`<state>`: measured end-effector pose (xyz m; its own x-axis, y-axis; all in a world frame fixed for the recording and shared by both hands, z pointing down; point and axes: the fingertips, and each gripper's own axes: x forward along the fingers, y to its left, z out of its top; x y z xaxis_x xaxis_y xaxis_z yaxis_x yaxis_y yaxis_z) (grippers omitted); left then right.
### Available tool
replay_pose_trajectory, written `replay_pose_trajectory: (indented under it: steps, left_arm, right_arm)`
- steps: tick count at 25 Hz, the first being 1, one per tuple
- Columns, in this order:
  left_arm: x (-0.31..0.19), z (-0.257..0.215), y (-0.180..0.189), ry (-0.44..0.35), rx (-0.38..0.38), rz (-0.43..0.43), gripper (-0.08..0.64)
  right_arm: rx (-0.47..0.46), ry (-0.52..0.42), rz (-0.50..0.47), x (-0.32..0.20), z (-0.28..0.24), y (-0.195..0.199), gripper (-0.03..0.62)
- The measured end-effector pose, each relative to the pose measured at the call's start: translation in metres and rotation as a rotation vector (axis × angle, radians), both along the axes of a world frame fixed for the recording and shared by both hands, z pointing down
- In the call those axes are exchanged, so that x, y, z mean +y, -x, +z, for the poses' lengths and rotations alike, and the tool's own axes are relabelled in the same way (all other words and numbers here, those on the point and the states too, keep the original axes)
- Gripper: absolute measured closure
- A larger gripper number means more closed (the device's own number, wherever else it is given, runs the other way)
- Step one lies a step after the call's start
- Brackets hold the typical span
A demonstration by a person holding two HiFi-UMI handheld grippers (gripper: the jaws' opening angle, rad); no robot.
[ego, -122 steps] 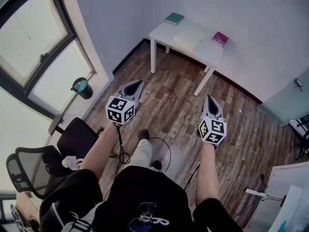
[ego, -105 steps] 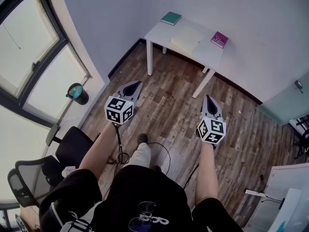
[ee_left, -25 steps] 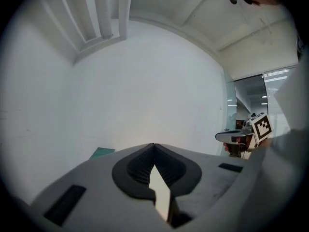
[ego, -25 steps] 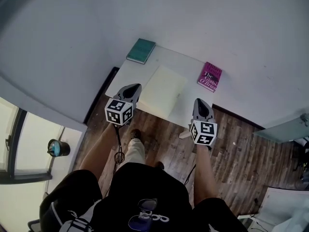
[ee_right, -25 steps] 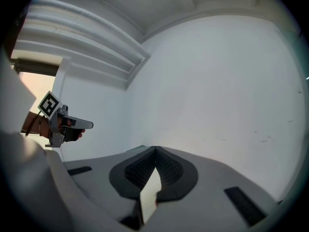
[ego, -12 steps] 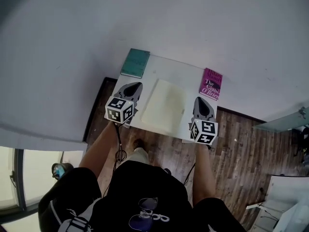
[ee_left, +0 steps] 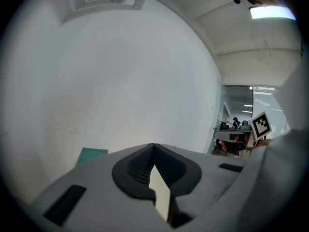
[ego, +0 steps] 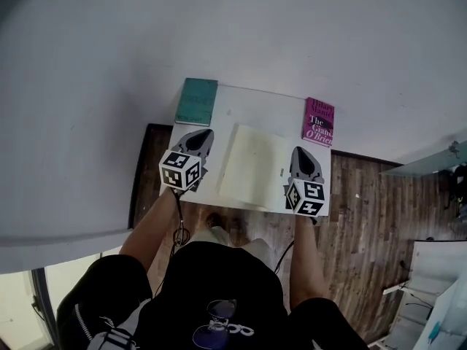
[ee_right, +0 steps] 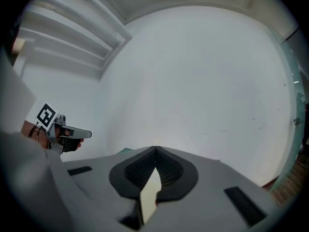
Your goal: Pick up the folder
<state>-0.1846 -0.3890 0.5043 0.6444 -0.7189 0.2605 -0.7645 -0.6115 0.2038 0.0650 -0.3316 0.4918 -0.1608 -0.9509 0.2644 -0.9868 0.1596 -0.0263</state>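
A pale cream folder (ego: 254, 166) lies flat in the middle of a small white table (ego: 244, 108). My left gripper (ego: 201, 134) hovers over the table just left of the folder, with its jaws shut and nothing in them. At the folder's right edge is my right gripper (ego: 300, 152), also shut and empty. In the left gripper view the left gripper's (ee_left: 153, 145) jaw tips meet, with the wall ahead. The right gripper view shows the right gripper (ee_right: 155, 149) closed in the same way.
A teal book (ego: 197, 100) lies at the table's back left corner and a magenta book (ego: 319, 120) at its back right. The table stands against a white wall (ego: 241, 35). Wooden floor (ego: 365, 210) shows to the right.
The person has walked across the room up to the table. Both grippers, still shut, now hang over the tabletop on either side of the folder.
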Motion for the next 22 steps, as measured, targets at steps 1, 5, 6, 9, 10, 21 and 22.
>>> replay_pose_trajectory:
  steps: [1, 5, 6, 9, 10, 21, 22]
  left_arm:
    - [-0.002, 0.004, -0.001, 0.012, 0.001, 0.008, 0.538]
    - [-0.008, 0.02, -0.019, 0.053, 0.01, 0.042, 0.538]
    - [-0.01, 0.024, -0.024, 0.062, 0.014, 0.05, 0.538]
    - [-0.015, 0.034, -0.033, 0.088, 0.02, 0.063, 0.538]
    - [-0.017, 0.038, -0.035, 0.097, 0.022, 0.059, 0.538]
    - [-0.027, 0.067, -0.067, 0.165, 0.003, 0.025, 0.538]
    - [-0.028, 0.069, -0.069, 0.172, 0.001, 0.027, 0.538]
  right_arm:
    - [-0.006, 0.008, 0.006, 0.0, 0.005, -0.002, 0.569]
    - [-0.039, 0.057, 0.047, 0.002, 0.024, -0.025, 0.569]
    - [-0.042, 0.068, 0.059, 0.003, 0.028, -0.032, 0.569]
    - [-0.052, 0.091, 0.074, 0.0, 0.04, -0.046, 0.569]
    - [-0.055, 0.096, 0.074, -0.002, 0.043, -0.05, 0.569]
    - [-0.152, 0.136, 0.008, -0.035, 0.066, -0.083, 0.569]
    - [-0.17, 0.144, -0.002, -0.038, 0.069, -0.084, 0.569]
